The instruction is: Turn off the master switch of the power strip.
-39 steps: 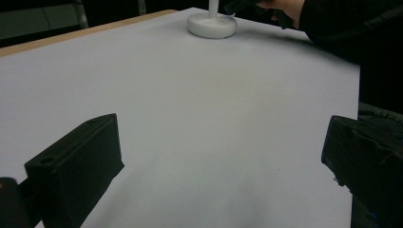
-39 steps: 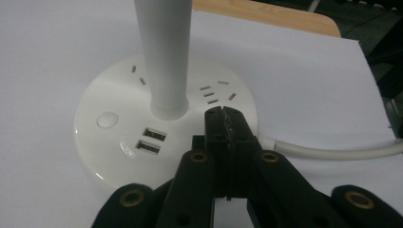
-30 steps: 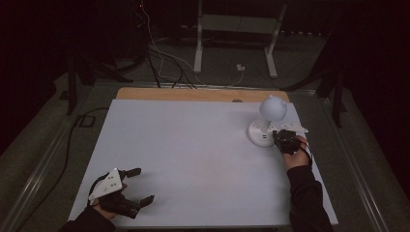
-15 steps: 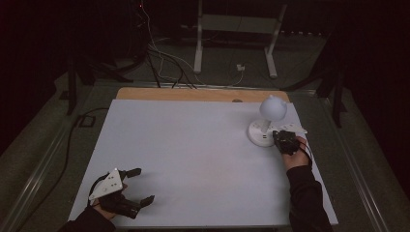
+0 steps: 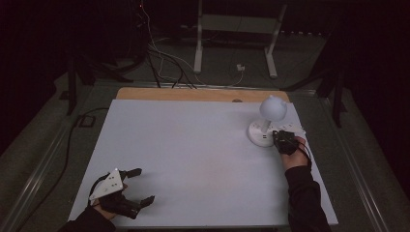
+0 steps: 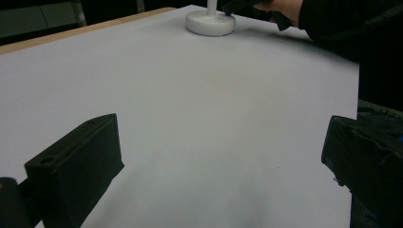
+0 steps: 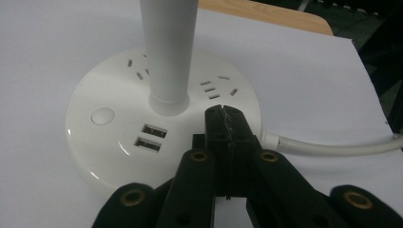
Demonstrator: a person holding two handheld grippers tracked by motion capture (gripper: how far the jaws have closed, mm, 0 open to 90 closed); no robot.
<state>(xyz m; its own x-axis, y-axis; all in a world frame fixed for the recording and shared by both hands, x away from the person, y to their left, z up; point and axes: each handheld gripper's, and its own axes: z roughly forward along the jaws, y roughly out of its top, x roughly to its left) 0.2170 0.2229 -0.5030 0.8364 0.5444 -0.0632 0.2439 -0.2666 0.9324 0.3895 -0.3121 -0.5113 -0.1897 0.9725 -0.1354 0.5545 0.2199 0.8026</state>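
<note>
R gripper [image 7: 222, 116] w/ jaws pressed together, nothing pinched, is held over the lamp base [image 7: 109, 142]; round button [image 7: 102, 115] sits off to its left. L gripper [image 5: 138, 186], jaws spread, is parked well apart.

The table [image 5: 193, 159] was covered in plain pale grey-white, with a bare tan wooden strip [image 5: 193, 94] along its far edge. At the far right stood a white lamp [image 5: 272, 110] on a round white base [image 7: 142, 128] patterned with small dark socket slots, two silver-rimmed USB ports [image 7: 151, 137] and a white button [image 7: 103, 115]; its cable [image 7: 332, 147] was white too. The right gripper [image 7: 222, 114] was black with brass-coloured rivets. The left gripper [image 5: 138, 186], near left, was black under a light grey plate. Both sleeves were black.
</note>
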